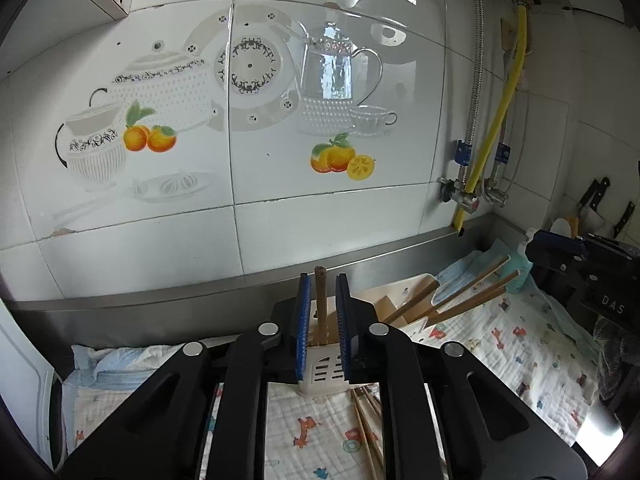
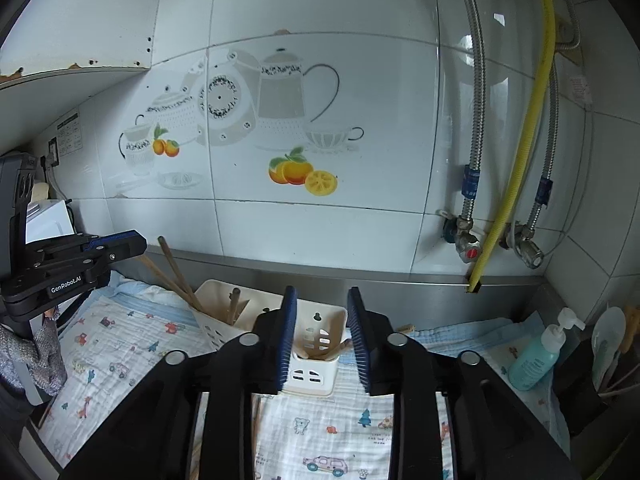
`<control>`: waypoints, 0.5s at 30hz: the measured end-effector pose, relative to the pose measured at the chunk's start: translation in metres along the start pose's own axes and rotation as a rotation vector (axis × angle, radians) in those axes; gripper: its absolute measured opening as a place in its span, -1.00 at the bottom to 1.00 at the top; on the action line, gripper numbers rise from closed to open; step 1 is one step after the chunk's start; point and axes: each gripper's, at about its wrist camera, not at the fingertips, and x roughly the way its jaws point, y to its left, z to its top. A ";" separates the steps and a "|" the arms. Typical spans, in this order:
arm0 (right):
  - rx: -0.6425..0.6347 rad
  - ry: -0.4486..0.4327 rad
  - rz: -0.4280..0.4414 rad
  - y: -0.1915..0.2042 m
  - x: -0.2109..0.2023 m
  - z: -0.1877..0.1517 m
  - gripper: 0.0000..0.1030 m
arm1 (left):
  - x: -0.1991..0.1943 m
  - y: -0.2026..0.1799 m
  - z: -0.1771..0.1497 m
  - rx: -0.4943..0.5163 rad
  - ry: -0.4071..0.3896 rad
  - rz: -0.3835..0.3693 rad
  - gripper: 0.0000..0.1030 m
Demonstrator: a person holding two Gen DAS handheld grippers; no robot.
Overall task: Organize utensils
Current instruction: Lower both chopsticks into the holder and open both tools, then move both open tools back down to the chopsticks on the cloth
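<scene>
My left gripper point(image 1: 322, 280) has its blue pads close around an upright brown wooden chopstick point(image 1: 320, 300), held over a white slotted utensil holder point(image 1: 325, 374). A second white holder point(image 1: 408, 300) to the right holds several chopsticks point(image 1: 468, 292) leaning right. Loose chopsticks point(image 1: 366, 420) lie on the cloth below. In the right wrist view my right gripper point(image 2: 322, 300) is open and empty, above a white holder point(image 2: 316, 344) with chopstick ends inside. The other holder point(image 2: 224, 316) with chopsticks point(image 2: 176, 272) stands to its left, under the left gripper point(image 2: 96, 252).
A patterned cloth point(image 2: 132, 360) covers the steel counter. A tiled wall point(image 2: 300, 220) with pipes and valves point(image 2: 468, 240) stands behind. A teal soap bottle point(image 2: 540, 356) and a dark holder with spoons point(image 2: 604, 352) stand at the right. Knives point(image 1: 596, 196) hang at the far right.
</scene>
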 end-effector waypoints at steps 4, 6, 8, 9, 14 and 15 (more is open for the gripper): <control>-0.003 -0.017 0.013 0.007 -0.018 -0.009 -0.34 | -0.018 -0.007 -0.005 0.027 -0.028 0.023 -0.46; -0.015 -0.025 0.011 0.015 -0.026 -0.016 -0.28 | -0.028 -0.009 -0.008 0.032 -0.037 0.027 -0.44; -0.015 -0.028 0.019 0.020 -0.034 -0.023 -0.16 | -0.037 -0.010 -0.011 0.035 -0.044 0.038 -0.25; -0.015 -0.031 0.023 0.023 -0.038 -0.028 -0.13 | -0.042 -0.011 -0.014 0.036 -0.051 0.043 -0.23; 0.003 -0.027 0.043 0.034 -0.050 -0.052 -0.06 | -0.057 -0.013 -0.026 0.045 -0.056 0.070 -0.11; 0.006 -0.023 0.044 0.035 -0.051 -0.056 -0.06 | -0.060 -0.014 -0.030 0.055 -0.060 0.077 -0.10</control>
